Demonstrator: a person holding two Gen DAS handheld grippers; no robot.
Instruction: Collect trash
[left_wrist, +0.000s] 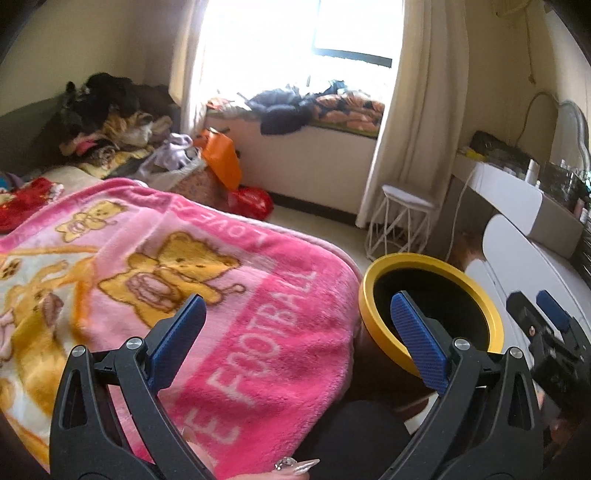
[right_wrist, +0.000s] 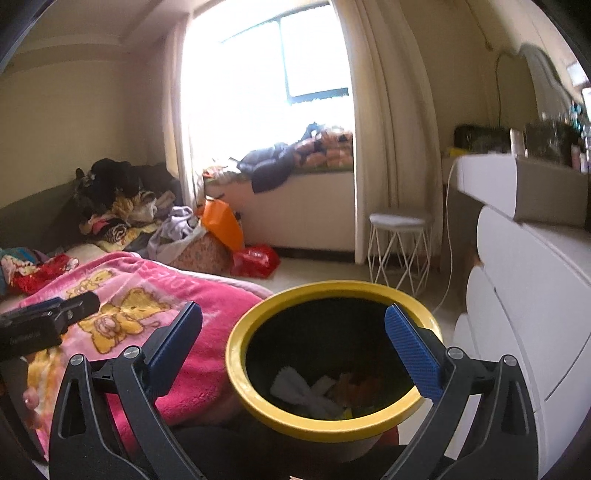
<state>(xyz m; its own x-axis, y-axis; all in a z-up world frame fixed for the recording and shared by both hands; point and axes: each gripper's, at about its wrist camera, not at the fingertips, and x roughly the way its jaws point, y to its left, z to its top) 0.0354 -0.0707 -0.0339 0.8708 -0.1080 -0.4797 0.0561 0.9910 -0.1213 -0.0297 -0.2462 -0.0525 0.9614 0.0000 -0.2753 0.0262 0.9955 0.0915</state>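
A round bin with a yellow rim (right_wrist: 236, 354) and black inside stands on the floor by the bed. White crumpled paper (right_wrist: 295, 387) and orange and yellow scraps lie at its bottom. My right gripper (right_wrist: 291, 332) hangs above the bin's mouth, open, with nothing between its blue pads (right_wrist: 410, 350). In the left wrist view the bin (left_wrist: 369, 295) sits right of the pink blanket (left_wrist: 184, 288). My left gripper (left_wrist: 295, 325) is open and holds nothing, its left finger over the blanket and its right finger over the bin's rim. The right gripper (left_wrist: 550, 325) shows at that view's right edge.
A bed with a pink bear blanket (right_wrist: 147, 302) fills the left side, with clothes heaped beyond it. Orange (right_wrist: 221, 221) and red (right_wrist: 255, 260) bags lie on the floor near the window seat. A white wire stool (right_wrist: 399, 243) and white drawers (right_wrist: 524, 295) stand on the right.
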